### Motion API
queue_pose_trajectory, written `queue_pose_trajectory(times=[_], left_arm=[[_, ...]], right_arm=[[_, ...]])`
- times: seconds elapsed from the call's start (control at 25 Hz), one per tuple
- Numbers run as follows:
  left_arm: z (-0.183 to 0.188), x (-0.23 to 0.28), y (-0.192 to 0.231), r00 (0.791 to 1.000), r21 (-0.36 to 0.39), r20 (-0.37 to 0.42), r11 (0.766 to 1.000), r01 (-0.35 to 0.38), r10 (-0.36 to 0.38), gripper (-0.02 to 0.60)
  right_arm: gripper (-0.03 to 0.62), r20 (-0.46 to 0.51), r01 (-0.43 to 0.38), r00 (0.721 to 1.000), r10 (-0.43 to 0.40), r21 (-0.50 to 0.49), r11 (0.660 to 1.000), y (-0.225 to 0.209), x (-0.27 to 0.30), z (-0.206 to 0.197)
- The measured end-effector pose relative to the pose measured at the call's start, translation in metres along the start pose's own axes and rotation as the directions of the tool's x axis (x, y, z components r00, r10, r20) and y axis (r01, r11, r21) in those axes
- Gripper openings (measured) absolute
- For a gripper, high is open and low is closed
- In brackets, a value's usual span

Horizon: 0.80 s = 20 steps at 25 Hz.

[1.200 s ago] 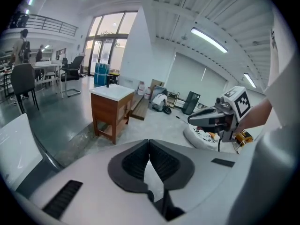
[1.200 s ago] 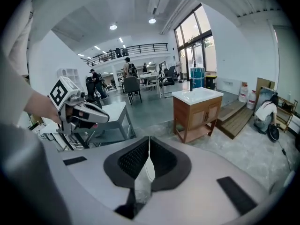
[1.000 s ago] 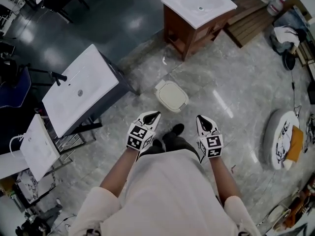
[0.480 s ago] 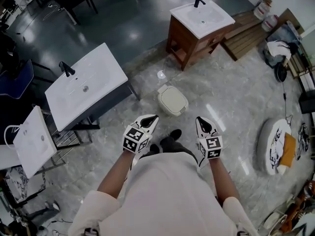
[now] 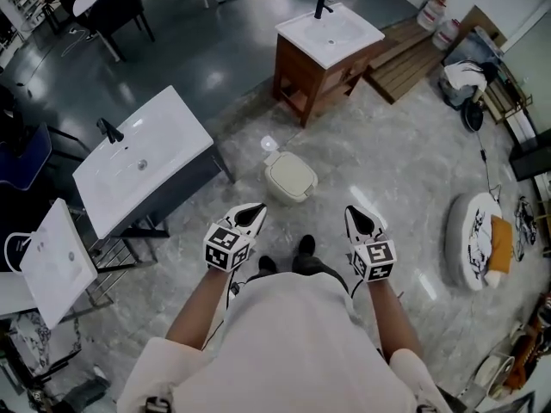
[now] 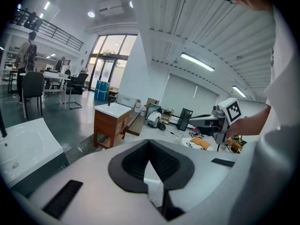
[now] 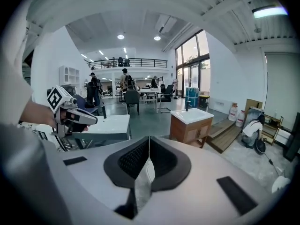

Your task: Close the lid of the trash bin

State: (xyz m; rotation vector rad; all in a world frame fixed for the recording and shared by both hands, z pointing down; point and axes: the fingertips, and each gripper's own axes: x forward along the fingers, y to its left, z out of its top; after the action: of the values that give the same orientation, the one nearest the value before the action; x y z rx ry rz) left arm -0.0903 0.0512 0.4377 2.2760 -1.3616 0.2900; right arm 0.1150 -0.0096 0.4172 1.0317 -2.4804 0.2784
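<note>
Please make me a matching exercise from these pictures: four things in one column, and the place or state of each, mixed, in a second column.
Things:
1. trash bin
2. wooden cabinet
3. left gripper
4. grey cabinet

Place or state:
a. jaws together, nothing held
b. lid down
c. small white basin on top
d. long white basin on top

Pairs: 1-b, 2-c, 3-a, 4-d

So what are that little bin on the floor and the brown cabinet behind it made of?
The trash bin looks like matte cream plastic: smooth, rounded lid, no grain. The cabinet looks like varnished wood, reddish-brown with slight sheen; veneer is possible. Its sink top seems glossy white ceramic.
</note>
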Motion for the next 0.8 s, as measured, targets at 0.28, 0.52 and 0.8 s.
queue_pose_trajectory(times=[0.28,0.52,0.8], left_arm=[[0.011,-0.002,-0.028,0.999,0.013,0.049,1.000,-0.016,0.015,0.017],[0.013,0.002,-0.049,0.996,0.011,0.070,0.998,-0.064,0.063,0.017],[0.022,0.005,-0.070,0.991,0.012,0.098,0.995,-0.097,0.096,0.017]], right_arm=[[0.032,0.024,0.002,1.000,-0.002,-0.016,1.000,-0.017,-0.024,-0.004],[0.032,0.027,-0.028,0.999,0.029,-0.030,0.999,-0.035,-0.038,-0.011],[0.032,0.050,-0.054,0.997,0.056,-0.041,0.998,-0.054,-0.052,-0.010]])
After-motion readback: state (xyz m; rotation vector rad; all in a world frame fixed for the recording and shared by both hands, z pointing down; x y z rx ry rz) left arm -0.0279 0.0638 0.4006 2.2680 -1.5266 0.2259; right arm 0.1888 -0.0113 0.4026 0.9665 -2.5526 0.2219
